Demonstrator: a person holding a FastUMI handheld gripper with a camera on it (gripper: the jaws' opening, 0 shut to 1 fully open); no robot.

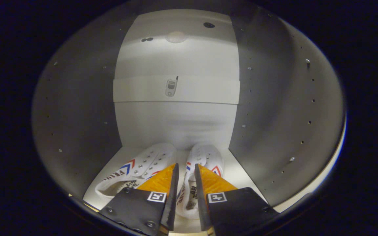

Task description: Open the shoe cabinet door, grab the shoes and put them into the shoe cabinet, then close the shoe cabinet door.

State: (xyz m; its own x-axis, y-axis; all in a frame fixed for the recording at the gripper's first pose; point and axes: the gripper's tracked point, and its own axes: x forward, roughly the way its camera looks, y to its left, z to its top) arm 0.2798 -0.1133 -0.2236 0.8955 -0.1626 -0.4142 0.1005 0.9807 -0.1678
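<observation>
Two fingers (172, 190) drawn close together, only a narrow slot left at the gripper (186, 165). In that slot, the near side wall of the right shoe (207, 159); cannot tell whether both fingers press on it or merely straddle it.

Right shoe: white, lace eyelets down the front, toe toward twelve o'clock, its body running from the slot out to one o'clock of the fingertips, sole on the floor (238, 170) of the shoe cabinet (274, 108). Small red and blue chevron on its side.

Left shoe (143, 167): same white make, at ten o'clock of the fingertips, just beside its partner, toe angled toward one o'clock, lying partly on its side with a red and blue chevron and dark lettering turned up.

Beyond both toes at twelve o'clock, the pale back panel (176, 124). Higher on it, a shelf strip (208, 90) running across, with a small metal fitting (171, 88) at its middle. Further up at twelve, a round lamp (176, 36) and, toward one o'clock, a dark hole (208, 25).

At nine and three o'clock, grey side walls (80, 108) dotted with rows of peg holes.
</observation>
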